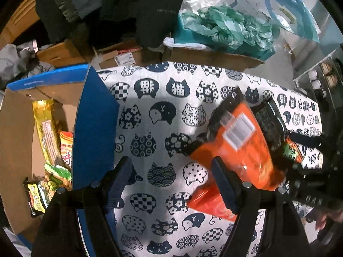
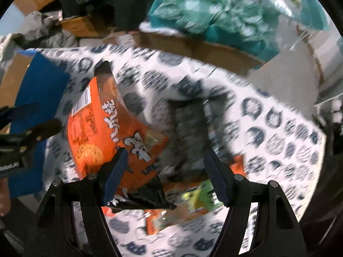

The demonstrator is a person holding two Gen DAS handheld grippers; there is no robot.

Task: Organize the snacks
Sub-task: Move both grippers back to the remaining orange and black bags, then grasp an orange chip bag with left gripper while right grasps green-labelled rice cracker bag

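An orange snack bag [image 1: 238, 147] lies on the cat-print tablecloth [image 1: 158, 115] beside a dark snack pack [image 1: 270, 122]. A cardboard box with blue flaps [image 1: 94, 126] at the left holds several snack packs [image 1: 46, 137]. My left gripper [image 1: 171, 182] is open above the cloth, its right finger over the orange bag's lower edge. My right gripper [image 2: 165, 175] is open over the orange bag [image 2: 96, 128] and a dark pack [image 2: 186, 132], with a green and orange pack [image 2: 199, 197] below. The right view is blurred.
Cardboard boxes [image 1: 210, 57], green and blue plastic bags [image 1: 227, 25] and dark clothing [image 1: 133, 10] crowd the far side of the table. A white rack [image 1: 321, 75] stands at the right.
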